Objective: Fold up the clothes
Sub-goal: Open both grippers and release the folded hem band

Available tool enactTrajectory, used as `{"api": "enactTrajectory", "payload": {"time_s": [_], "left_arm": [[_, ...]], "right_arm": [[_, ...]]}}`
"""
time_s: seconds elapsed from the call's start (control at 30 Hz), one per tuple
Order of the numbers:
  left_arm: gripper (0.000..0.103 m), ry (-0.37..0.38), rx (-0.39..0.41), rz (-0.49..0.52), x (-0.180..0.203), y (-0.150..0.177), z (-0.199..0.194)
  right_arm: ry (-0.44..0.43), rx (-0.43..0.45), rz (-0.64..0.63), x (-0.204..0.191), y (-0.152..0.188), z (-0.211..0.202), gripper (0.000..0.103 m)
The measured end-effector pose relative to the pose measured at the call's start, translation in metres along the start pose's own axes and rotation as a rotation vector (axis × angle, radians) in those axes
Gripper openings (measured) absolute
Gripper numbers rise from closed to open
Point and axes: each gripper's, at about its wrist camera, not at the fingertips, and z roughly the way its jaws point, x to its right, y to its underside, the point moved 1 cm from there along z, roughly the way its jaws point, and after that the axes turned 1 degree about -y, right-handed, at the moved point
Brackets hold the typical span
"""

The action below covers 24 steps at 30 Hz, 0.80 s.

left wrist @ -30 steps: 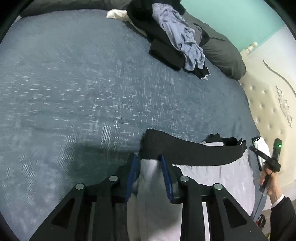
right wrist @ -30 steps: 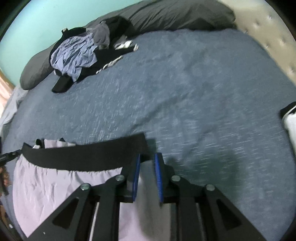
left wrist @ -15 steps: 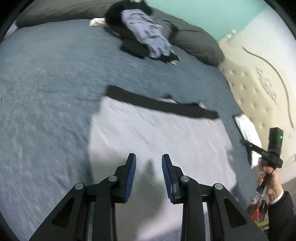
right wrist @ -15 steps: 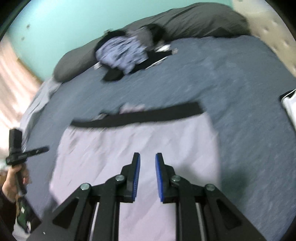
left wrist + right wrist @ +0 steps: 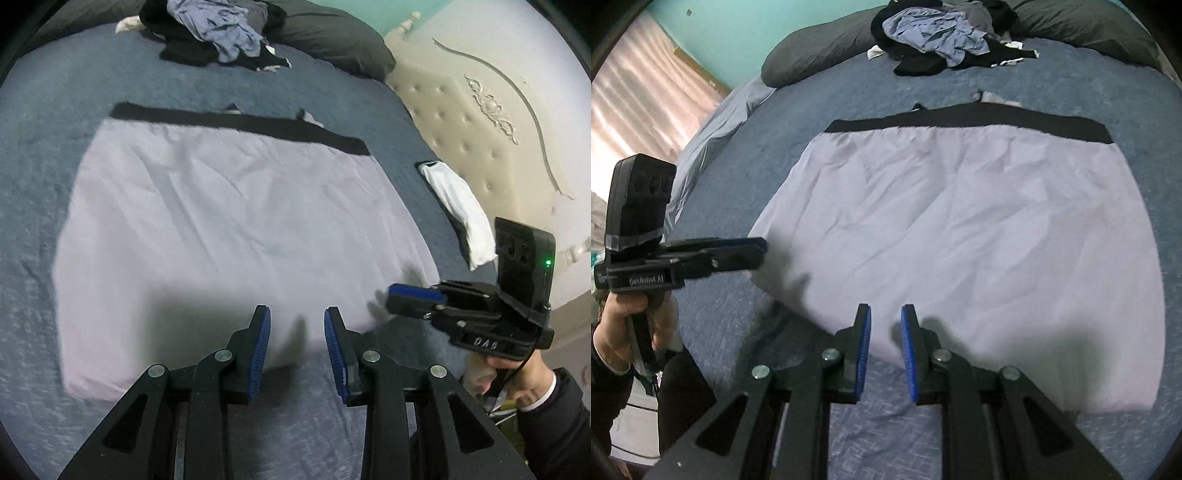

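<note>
The left gripper (image 5: 297,334), clamped on the cloth a second ago, now hangs parted and empty at the near hem of the pale skirt (image 5: 229,229), which lies flat on the blue bed (image 5: 44,110). The right gripper (image 5: 885,334) has likewise let go, jaws apart.

Both grippers open and empty, held low side by side.

The left gripper (image 5: 297,341) has its blue-padded fingers (image 5: 260,345) apart with nothing between them. The right gripper (image 5: 885,345) is the same, its jaws parted. The person's right hand (image 5: 517,376) grips its handle from below, a dark sleeve at the wrist; the left hand (image 5: 628,325) holds its handle alike.
</note>
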Motion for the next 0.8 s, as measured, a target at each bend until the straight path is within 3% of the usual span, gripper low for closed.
{"api": "enactTrajectory", "payload": {"time_s": [0.57, 0.8], "left_arm": [[0.033, -0.015, -0.082, -0.031, -0.013, 0.018, 0.057], [0.032, -0.053, -0.124, -0.021, -0.016, 0.021, 0.080]], "right_arm": [[0.003, -0.053, 0.033, 0.010, 0.012, 0.067, 0.016], [0.011, -0.064, 0.040, 0.019, 0.016, 0.084, 0.010]]}}
